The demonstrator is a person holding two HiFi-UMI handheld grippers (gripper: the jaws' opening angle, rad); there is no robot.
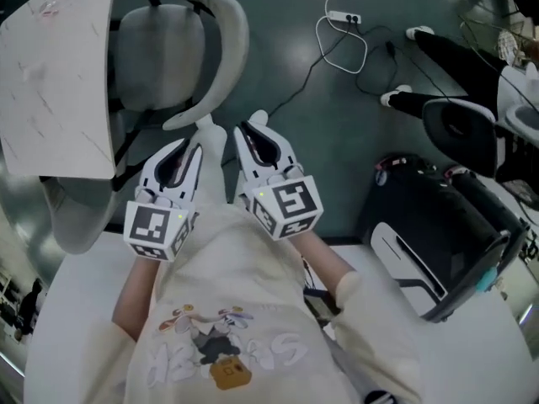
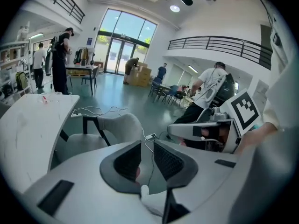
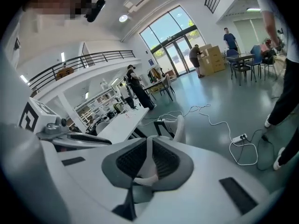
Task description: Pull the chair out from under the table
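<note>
A big, bright hall with a glossy grey-green floor [image 1: 337, 124] runs back to tall glass doors [image 2: 124, 45], and a railed balcony [image 2: 219, 43] hangs along one wall. Several people [image 2: 60, 59] stand or sit at desks far off. A white cable [image 1: 337, 53] loops over the floor to a power strip [image 1: 344, 17], and someone's dark legs [image 1: 446, 53] reach in at the upper right of the head view.

A white tabletop [image 1: 59, 74] with a few faint marks fills the upper left of that view. The chair [image 1: 168, 49], pale grey on a black frame, stands at the tabletop's edge. Its seat is partly tucked under the corner, and its curved back is turned toward the person.

Both tools are held side by side in front of the person's cream shirt [image 1: 227, 310], pointing at the chair's back. The left tool [image 1: 209, 131] has its jaws a narrow gap apart, and only floor and cable show through that gap in the left gripper view. Its tips sit close to the lower end of the chair's back and seem just short of touching, though the head view is too steep to be sure. The right tool [image 1: 257, 123] has its jaws closed together with nothing in them. It lies near the chair's back, over bare floor.
</note>
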